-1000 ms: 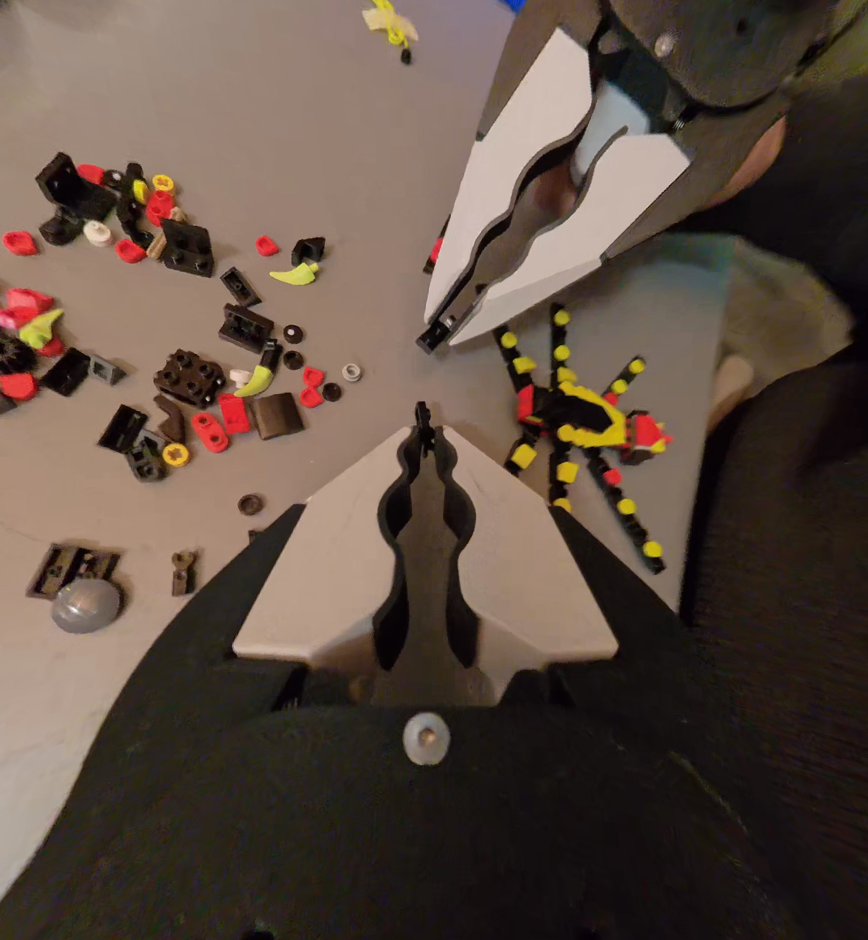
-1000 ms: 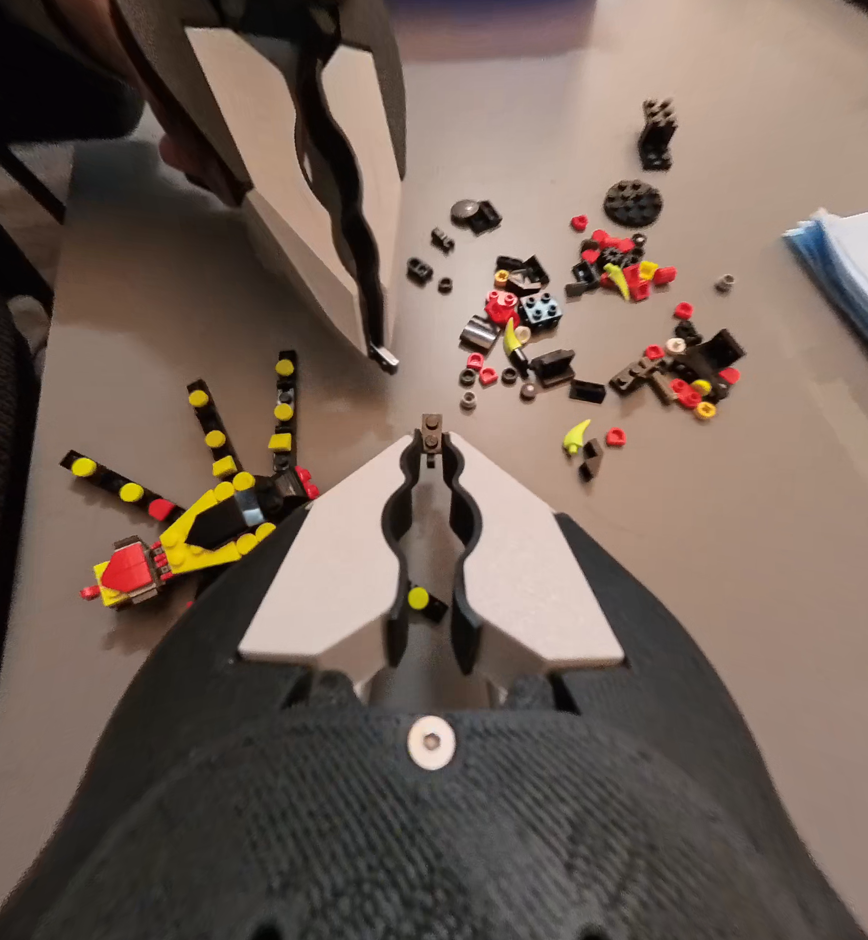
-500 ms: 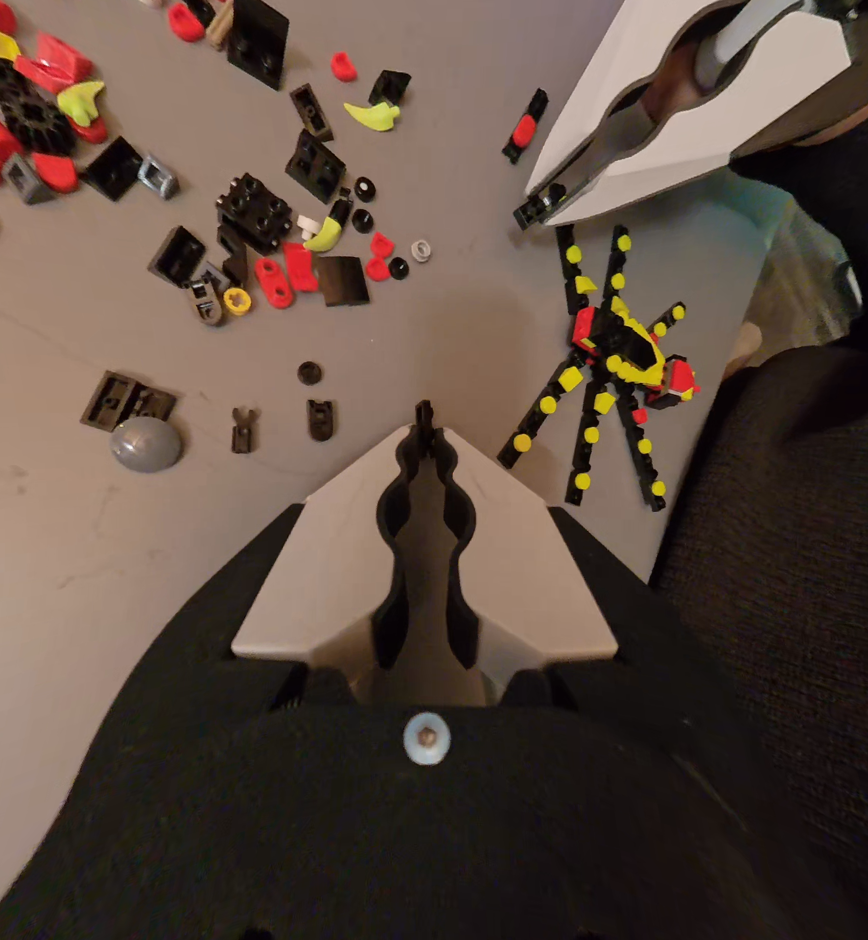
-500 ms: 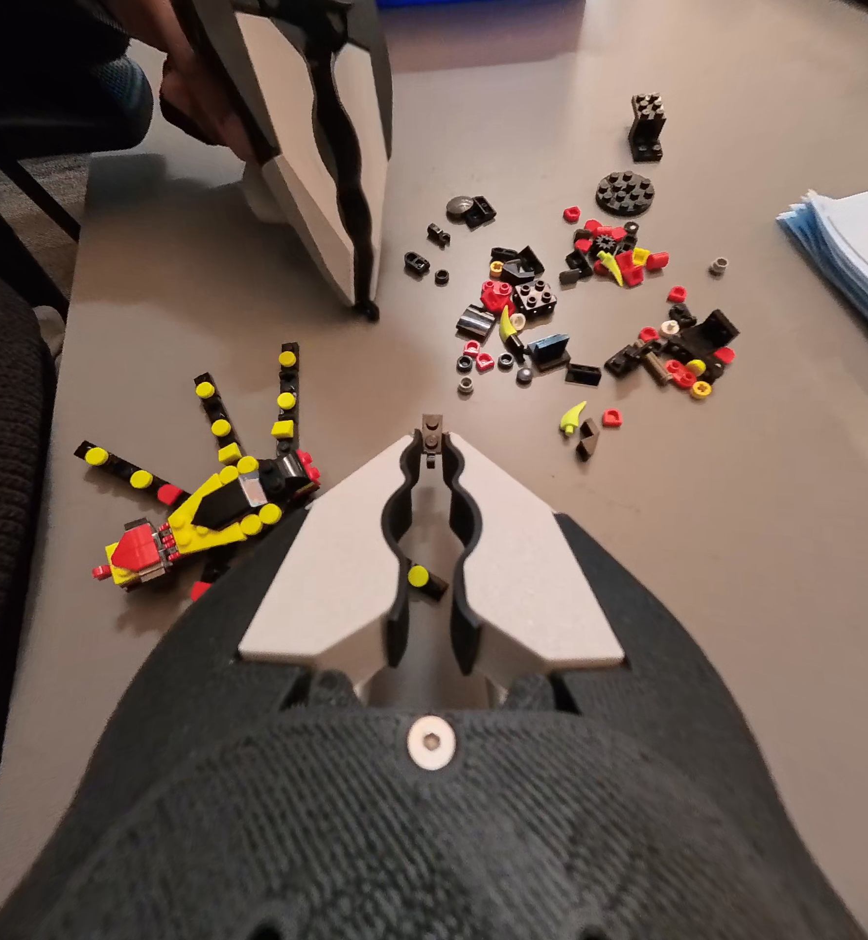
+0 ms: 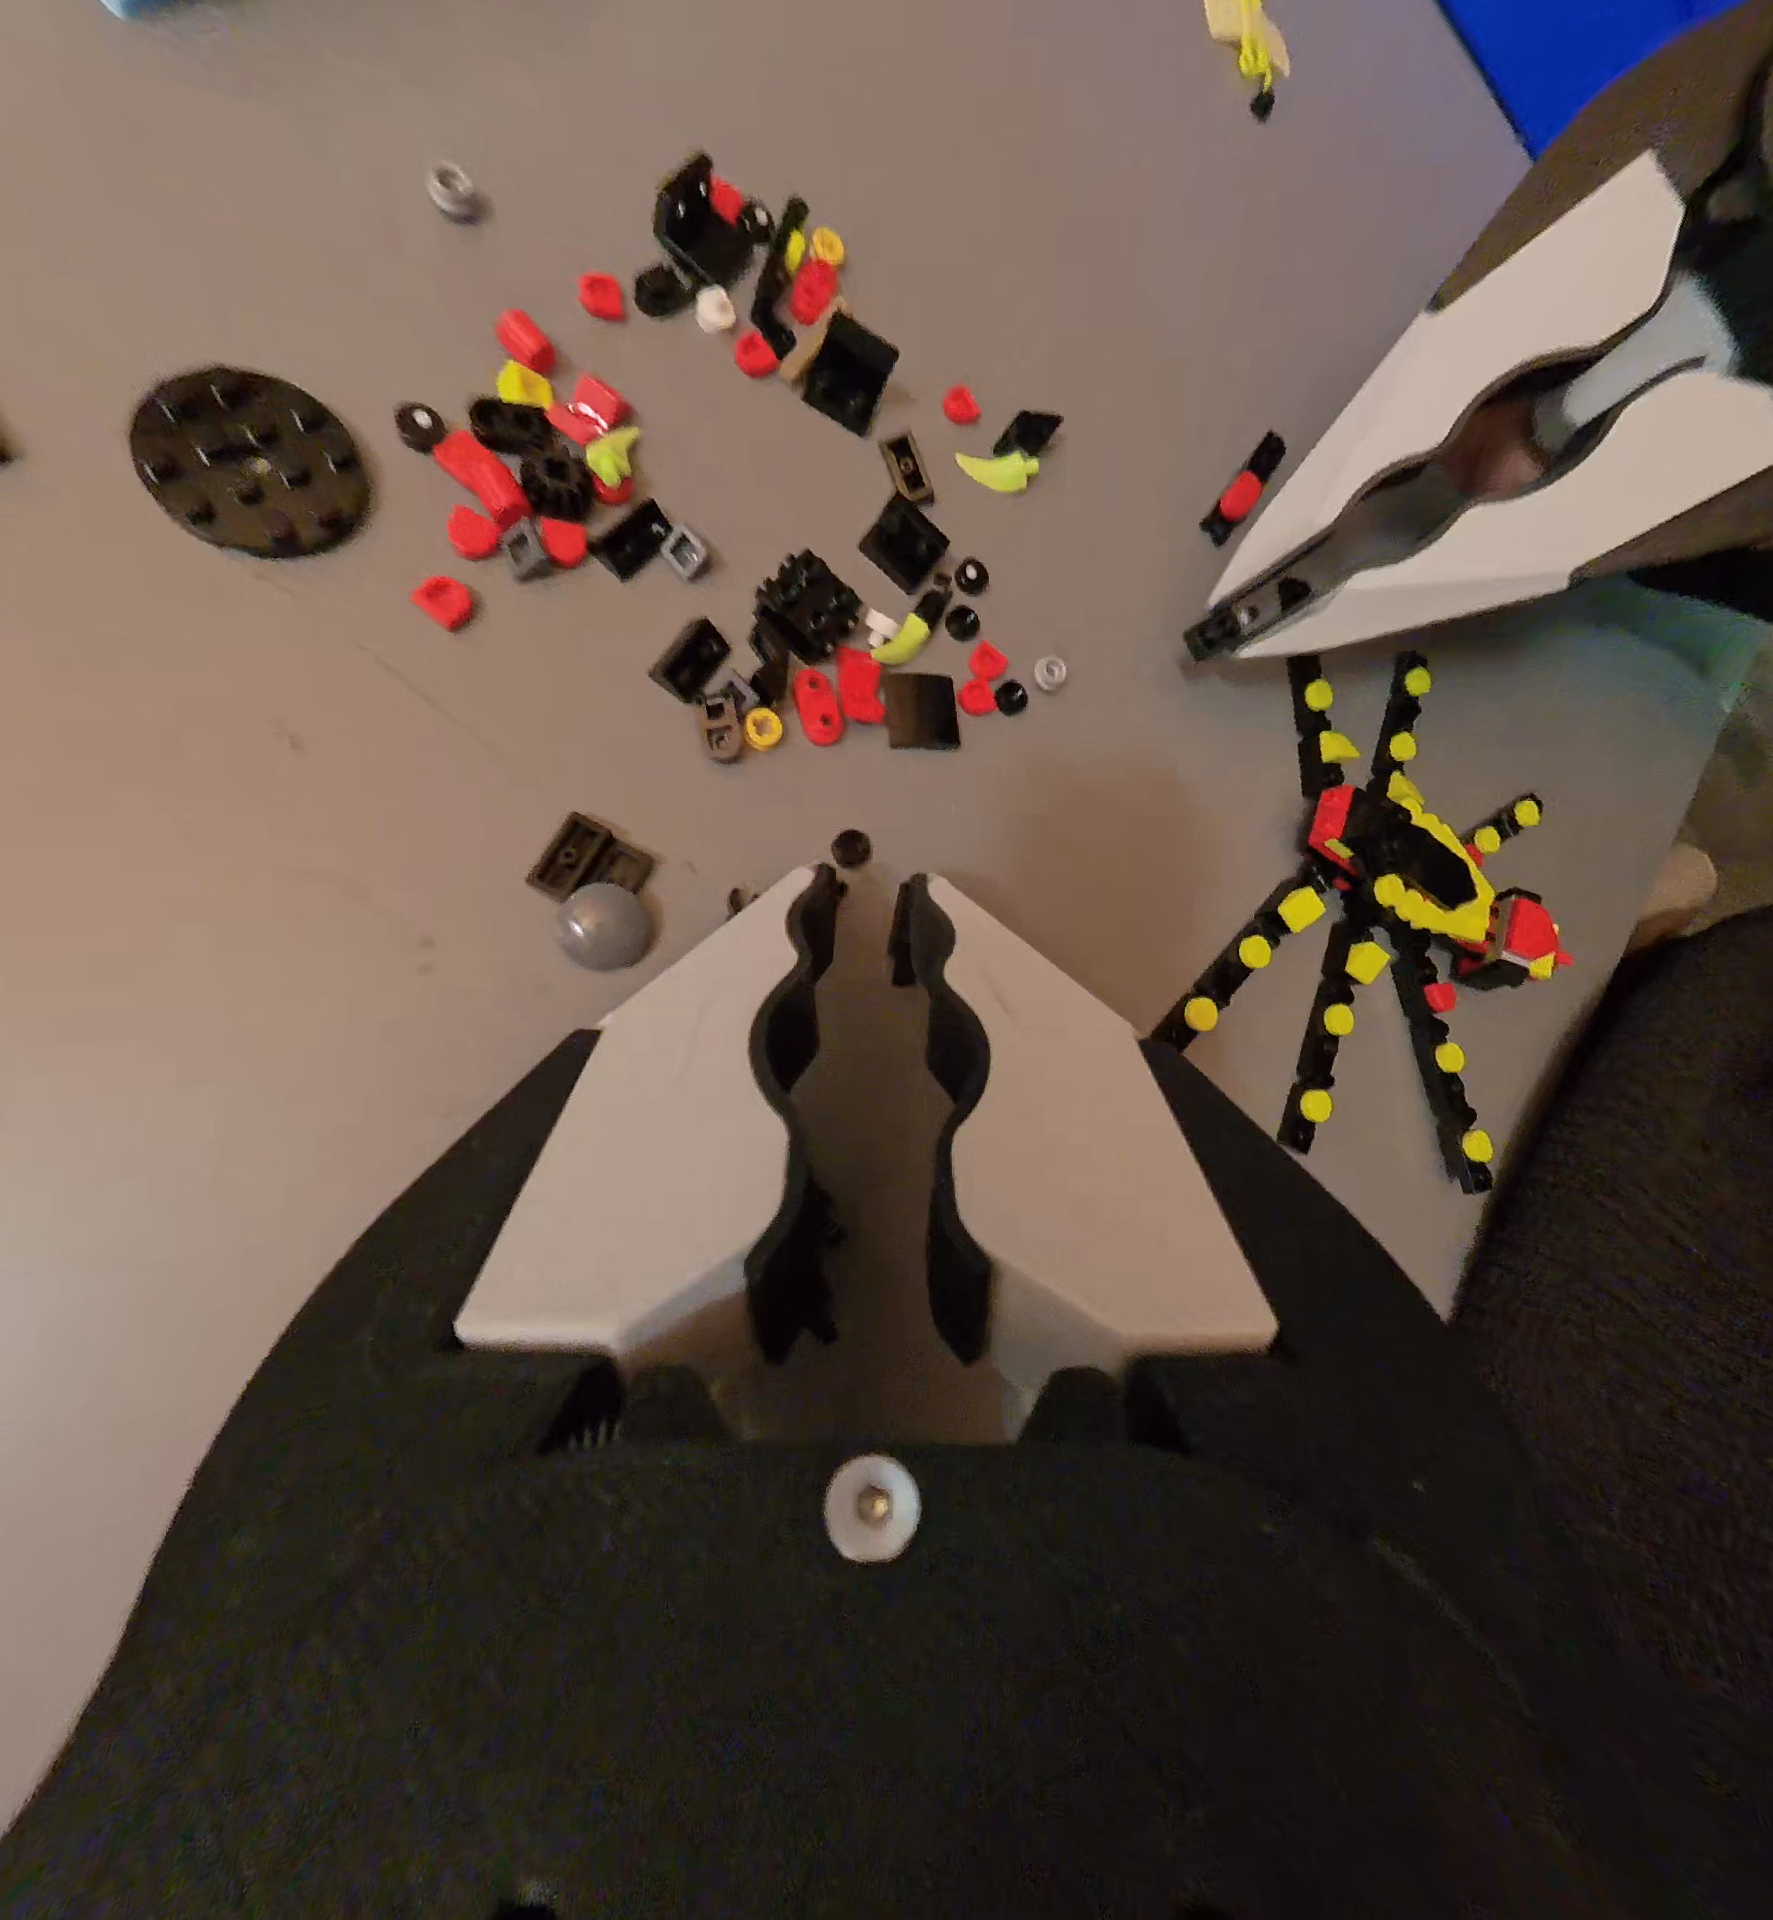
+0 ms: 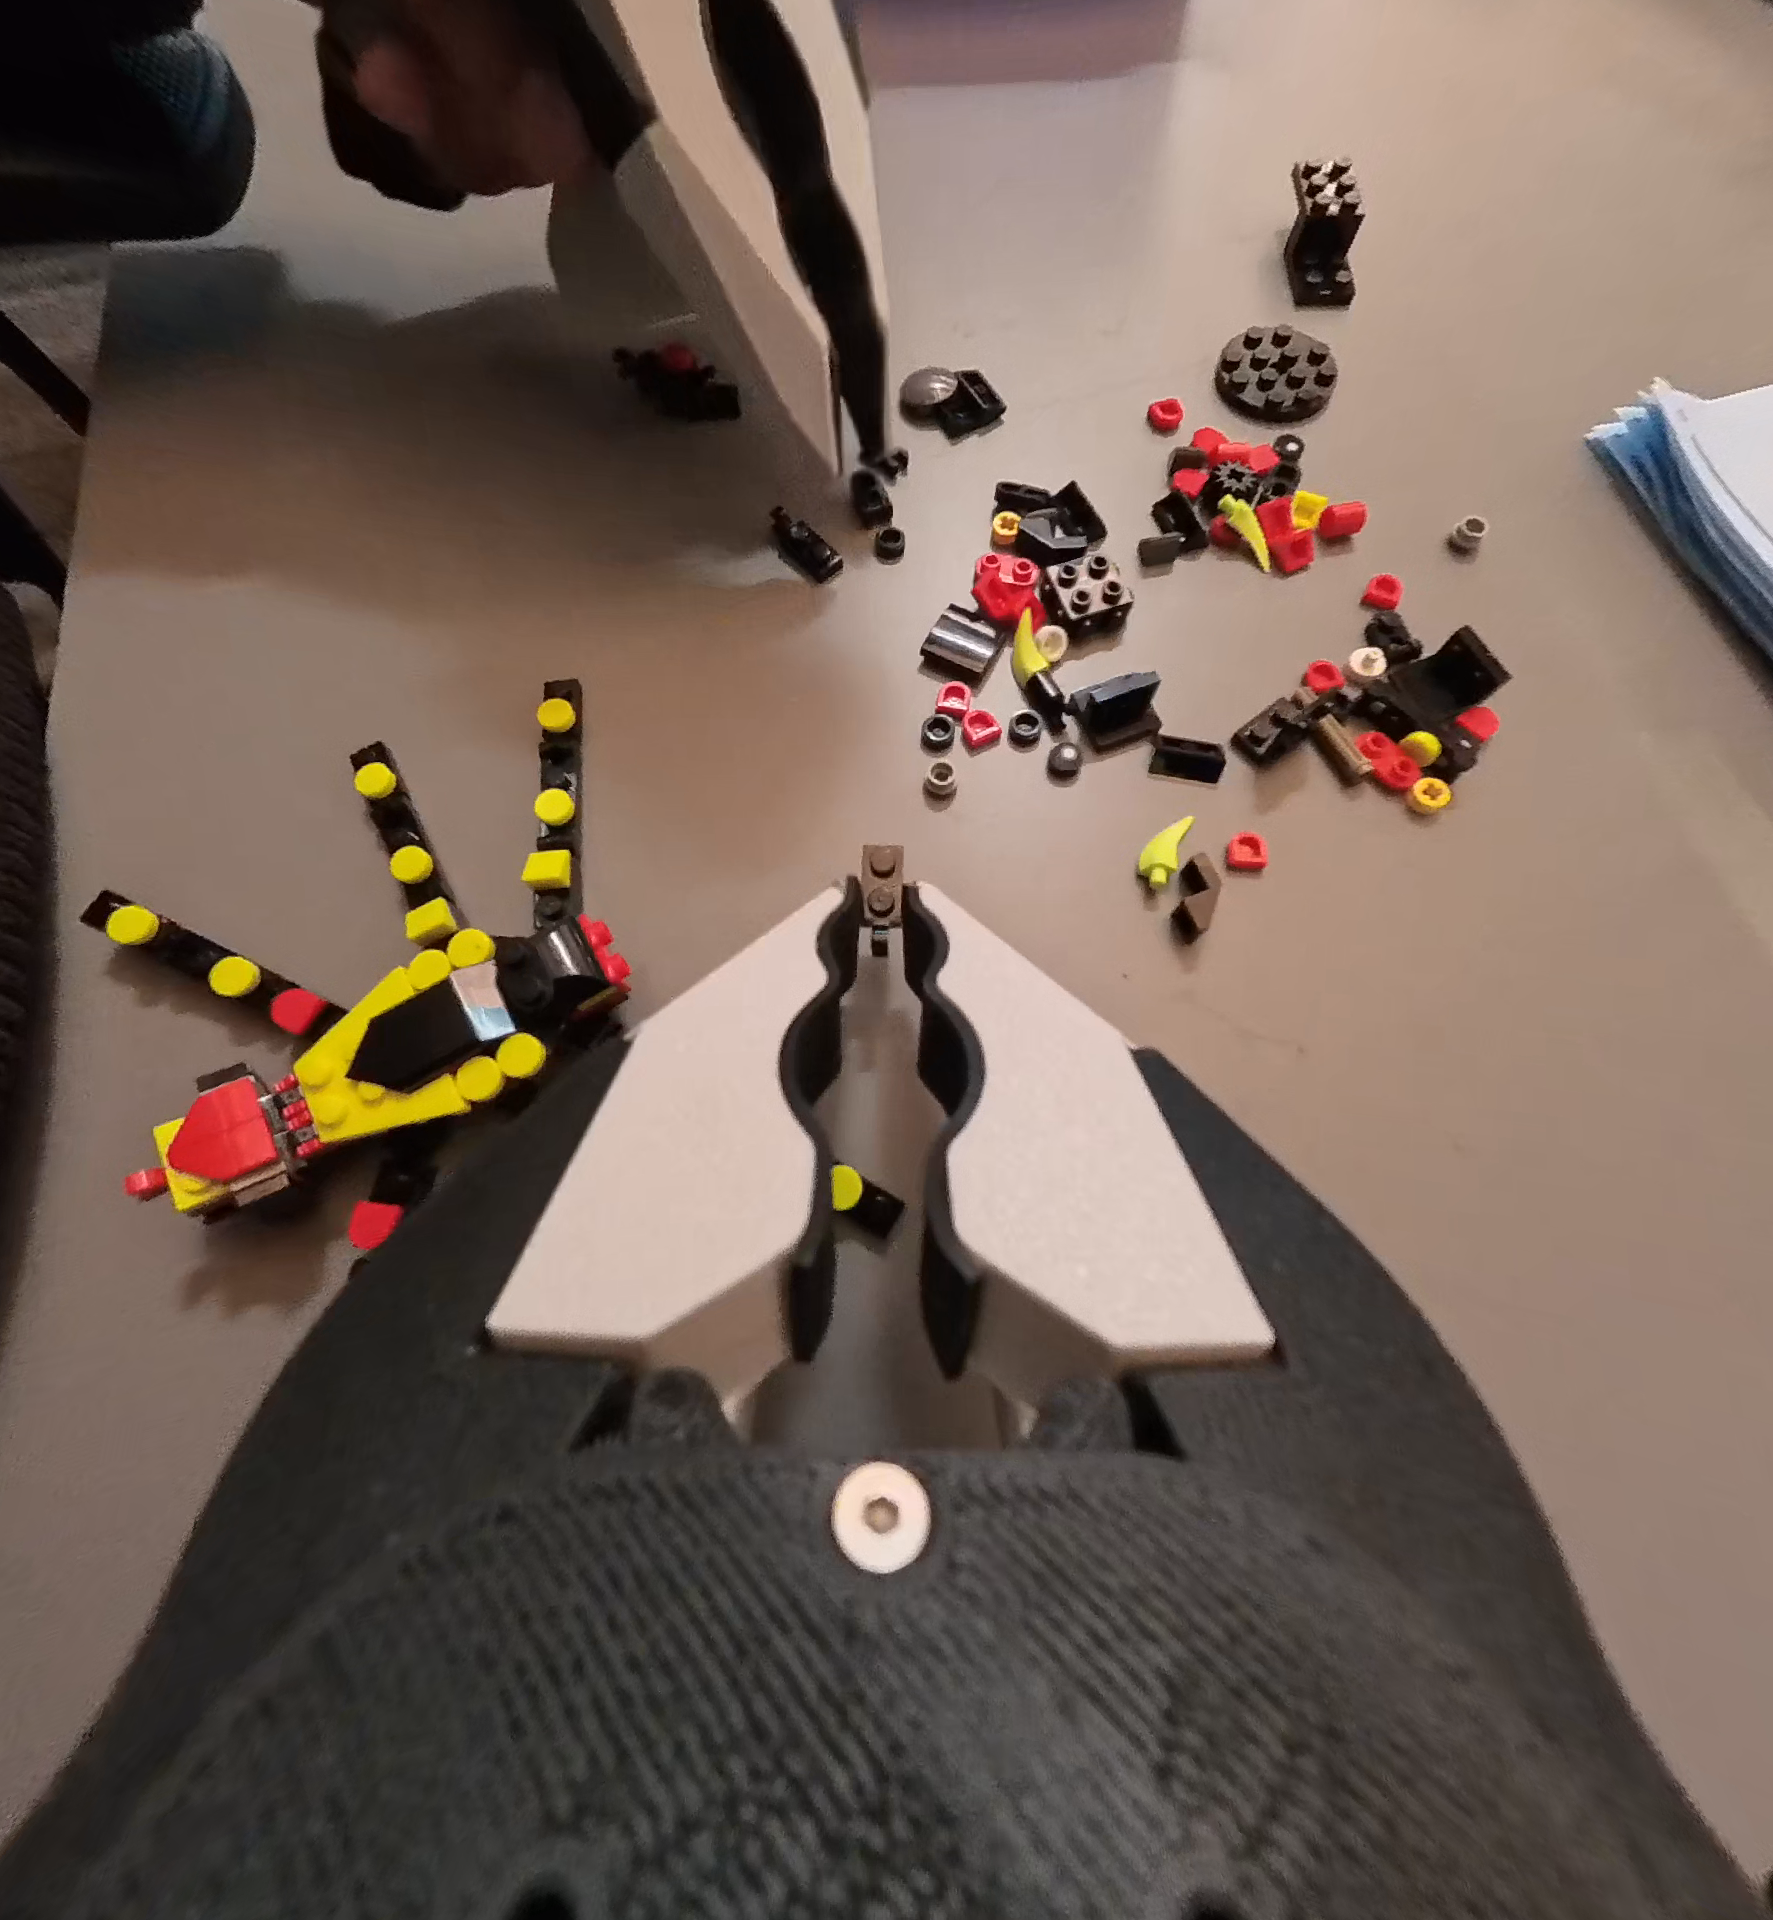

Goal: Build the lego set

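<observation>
A black, yellow and red lego spider [image 5: 1401,894] lies near the table edge; it also shows in the right wrist view [image 6: 394,1039]. My left gripper [image 5: 866,899] is low over the table with its jaws a little apart. A small black round piece [image 5: 849,847] lies just ahead of it, and a small black piece [image 5: 903,930] shows between the jaws against the right finger. My right gripper [image 6: 882,899] is shut on a small dark brown plate [image 6: 882,878], held above the table beside the spider. In the left wrist view it [image 5: 1214,634] hovers by the spider's legs.
Loose red, black and yellow pieces [image 5: 809,623] are scattered mid-table, also in the right wrist view [image 6: 1069,623]. A round black plate [image 5: 248,462], a grey dome [image 5: 603,925], a black bar with a red piece [image 5: 1243,488] and a blue-edged booklet [image 6: 1744,520] lie around. A hand [image 6: 446,104] holds the left gripper. My hands' fingertips stand some 11 cm from each other.
My left gripper has moved away from the right one, down to the small black pieces, and its jaws have parted. My right gripper still holds the brown plate, almost in place.
</observation>
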